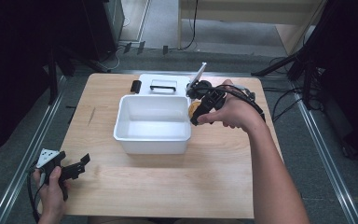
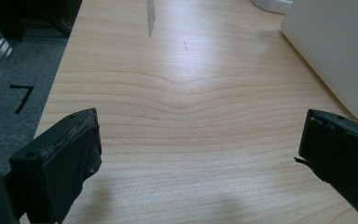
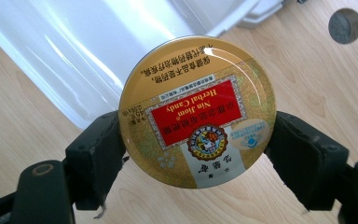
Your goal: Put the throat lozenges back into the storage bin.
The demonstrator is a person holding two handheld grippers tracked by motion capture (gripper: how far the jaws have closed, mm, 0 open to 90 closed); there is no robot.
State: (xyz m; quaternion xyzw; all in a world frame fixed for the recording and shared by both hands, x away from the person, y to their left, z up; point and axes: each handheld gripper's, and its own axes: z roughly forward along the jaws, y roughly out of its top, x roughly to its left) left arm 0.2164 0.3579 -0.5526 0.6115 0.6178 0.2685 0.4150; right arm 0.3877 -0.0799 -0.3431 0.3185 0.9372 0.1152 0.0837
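A round gold candy tin (image 3: 198, 112) with a red label sits between the black jaws of my right gripper (image 3: 198, 154), which is shut on its rim. In the high view that right gripper (image 1: 196, 112) holds the tin (image 1: 193, 108) just above the right rim of a white plastic bin (image 1: 121, 122), which looks empty. My left gripper (image 1: 77, 167) rests at the table's front left corner, held in a hand. Its jaws stand wide open over bare wood, with one fingertip (image 2: 70, 154) at the left and nothing between them.
A white lid (image 1: 163, 80) with a black handle lies behind the bin, a small black object (image 1: 135, 86) beside it. A small round grey disc (image 3: 345, 25) lies on the wood. The bin's wall (image 2: 335, 46) stands right of the left gripper. Floor rails flank the table.
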